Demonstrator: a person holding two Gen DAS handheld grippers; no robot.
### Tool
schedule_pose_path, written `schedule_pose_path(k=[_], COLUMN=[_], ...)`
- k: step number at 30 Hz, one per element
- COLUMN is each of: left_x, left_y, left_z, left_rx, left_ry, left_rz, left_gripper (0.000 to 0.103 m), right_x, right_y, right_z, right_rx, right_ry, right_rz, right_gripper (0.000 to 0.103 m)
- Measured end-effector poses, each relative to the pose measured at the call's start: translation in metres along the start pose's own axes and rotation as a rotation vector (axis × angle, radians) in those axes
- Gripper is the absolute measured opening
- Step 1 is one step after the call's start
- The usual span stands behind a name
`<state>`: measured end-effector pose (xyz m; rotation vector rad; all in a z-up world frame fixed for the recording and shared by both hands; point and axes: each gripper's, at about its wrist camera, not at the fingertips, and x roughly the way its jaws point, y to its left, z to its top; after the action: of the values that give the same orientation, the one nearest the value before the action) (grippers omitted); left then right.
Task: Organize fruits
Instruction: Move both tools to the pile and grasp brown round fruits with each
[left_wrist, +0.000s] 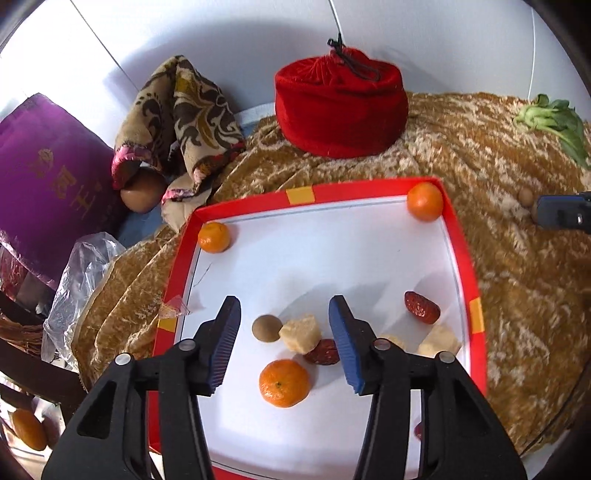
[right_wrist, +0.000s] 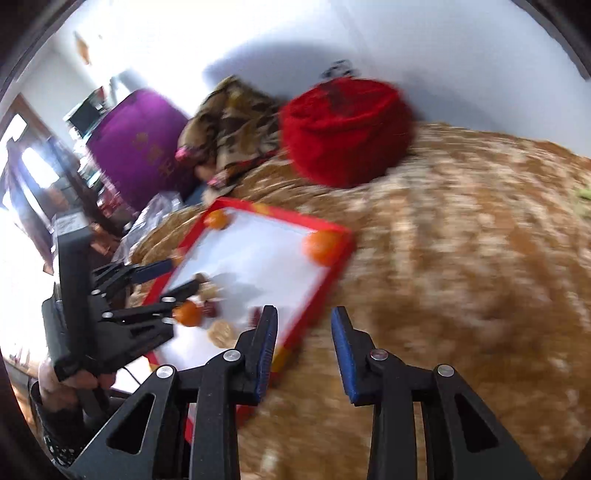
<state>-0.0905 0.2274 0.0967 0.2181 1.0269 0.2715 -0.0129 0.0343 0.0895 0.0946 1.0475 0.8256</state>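
Note:
A red-rimmed white tray (left_wrist: 373, 188) lies on a gold velvet cloth. It holds three tangerines: one at the far left corner (left_wrist: 213, 237), one at the far right corner (left_wrist: 424, 201), one near me (left_wrist: 283, 383). Also in it are a brown longan (left_wrist: 266, 328), pale chunks (left_wrist: 300, 332), and red dates (left_wrist: 422, 307). My left gripper (left_wrist: 284, 314) is open and empty above the near tangerine and chunk. My right gripper (right_wrist: 303, 321) is open and empty over the cloth, just right of the tray (right_wrist: 334, 254). The right view is blurred.
A red velvet pouch (left_wrist: 341, 110) stands behind the tray. A patterned cloth (left_wrist: 181, 118), a purple box (left_wrist: 48, 177) and a plastic bag (left_wrist: 81, 280) are at the left. A green leafy vegetable (left_wrist: 554, 122) and a small longan (left_wrist: 525, 195) lie at the right.

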Motion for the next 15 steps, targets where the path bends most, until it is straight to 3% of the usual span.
schedule_pose_path(k=[3,7,10,15], left_x=[-0.003,-0.011,-0.019,-0.027], left_y=[-0.009,-0.035,-0.056,-0.083], left_z=[0.005,0.013,0.017,0.024], left_rx=[-0.001,0.047,0.098,0.153], left_ry=[-0.013,-0.047,-0.074,-0.093], left_rz=[-0.009,-0.069,-0.108,-0.151], left_gripper=[0.05,0.05,0.05,0.05], right_x=[-0.022,-0.028,-0.019,-0.003], right_y=[-0.051,-0.097,-0.105,-0.104], right_z=[0.005,0.005,0.004,-0.001], right_rx=[0.114,0.243,0.27,0.251], right_ry=[0.003,0.035,0.059,0.081], right_rz=[-0.059,-0.068,-0.066,-0.167], right_gripper=[0.033,0.033,0.032,0.033])
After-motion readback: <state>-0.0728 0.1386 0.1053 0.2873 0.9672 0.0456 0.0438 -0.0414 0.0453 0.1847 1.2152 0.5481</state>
